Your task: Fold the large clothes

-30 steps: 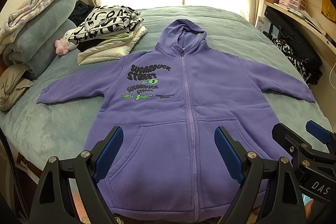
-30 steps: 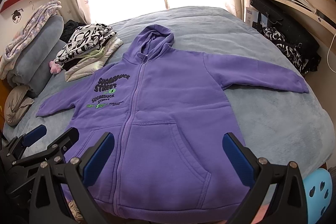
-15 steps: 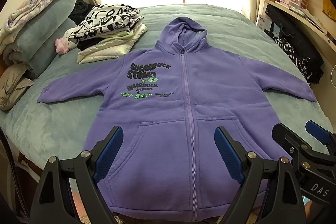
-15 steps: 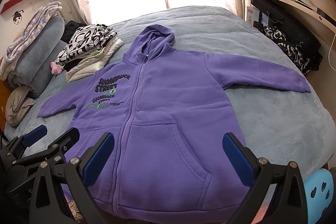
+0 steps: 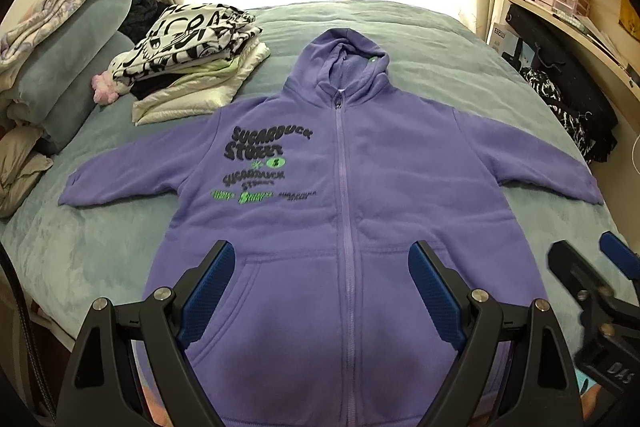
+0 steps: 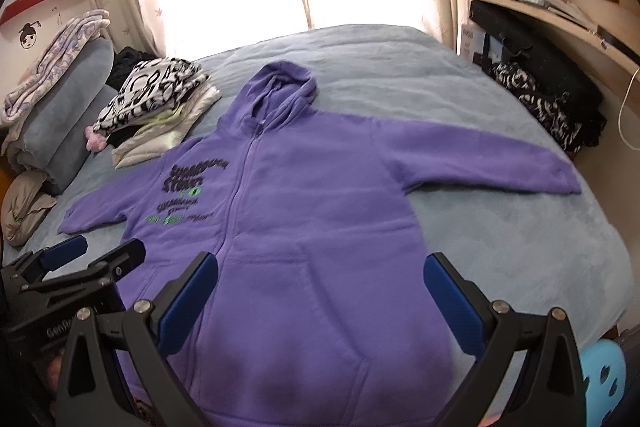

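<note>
Here, the purple hoodie point(image 5: 352, 211) lies flat and unfolded; both hand-held grippers, left point(image 5: 320, 291) and right point(image 6: 320, 291), hover agape above its hem.

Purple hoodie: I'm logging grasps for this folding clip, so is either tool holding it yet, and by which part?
Nothing is held. Both the left tool and right tool are open above the flat purple hoodie.

The hoodie point(image 5: 384, 211) is soft matt fleece cloth, the bed cover point(image 5: 80, 251) plush, the shelves point(image 6: 560, 15) smooth pale wood.
</note>
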Motion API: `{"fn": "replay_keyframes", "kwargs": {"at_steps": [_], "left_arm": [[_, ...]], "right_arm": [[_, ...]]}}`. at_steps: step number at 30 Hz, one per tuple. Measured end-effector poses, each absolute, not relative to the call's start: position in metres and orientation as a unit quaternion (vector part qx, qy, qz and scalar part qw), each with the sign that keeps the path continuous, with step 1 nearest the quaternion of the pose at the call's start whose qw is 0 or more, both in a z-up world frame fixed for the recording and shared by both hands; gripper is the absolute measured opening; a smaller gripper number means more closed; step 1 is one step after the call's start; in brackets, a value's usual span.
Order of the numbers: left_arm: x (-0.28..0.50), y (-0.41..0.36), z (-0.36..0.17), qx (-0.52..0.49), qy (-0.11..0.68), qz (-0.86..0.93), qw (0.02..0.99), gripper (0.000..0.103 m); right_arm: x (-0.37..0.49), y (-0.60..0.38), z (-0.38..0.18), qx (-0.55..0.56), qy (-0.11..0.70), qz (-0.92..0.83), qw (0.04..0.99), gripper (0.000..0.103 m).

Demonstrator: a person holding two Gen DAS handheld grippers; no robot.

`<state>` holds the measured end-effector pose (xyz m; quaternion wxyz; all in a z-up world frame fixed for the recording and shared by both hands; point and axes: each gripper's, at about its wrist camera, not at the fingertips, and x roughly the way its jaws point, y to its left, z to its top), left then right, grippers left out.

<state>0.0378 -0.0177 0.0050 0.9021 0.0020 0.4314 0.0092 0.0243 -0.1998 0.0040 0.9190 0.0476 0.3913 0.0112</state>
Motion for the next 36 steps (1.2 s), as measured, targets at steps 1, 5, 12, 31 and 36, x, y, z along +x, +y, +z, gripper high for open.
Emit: {"fn": "replay_keyframes", "kwargs": {"at_steps": [1,5,12,31,36], "left_arm": [[0.043,-0.021,0.007,0.005,0.431,0.009,0.903,0.087],[0.062,-0.036,0.019,0.010,0.413,0.000,0.911,0.087],[0.097,-0.073,0.041,0.031,0.369,0.009,0.929,0.087],[0.216,-0.201,0.004,0.044,0.366,-0.051,0.928,0.087],[0.232,-0.234,-0.028,0.071,0.370,-0.052,0.925,0.087]], "right_arm": [[0.027,-0.208,0.007,0.050,0.386,0.014,0.921,0.103],[0.037,-0.223,0.027,0.037,0.353,0.003,0.935,0.103],[0.062,-0.273,0.061,0.000,0.295,-0.075,0.952,0.103],[0.137,-0.457,0.019,0.111,0.347,-0.148,0.920,0.103],[0.142,-0.479,-0.022,0.141,0.386,-0.150,0.899,0.103]]}}
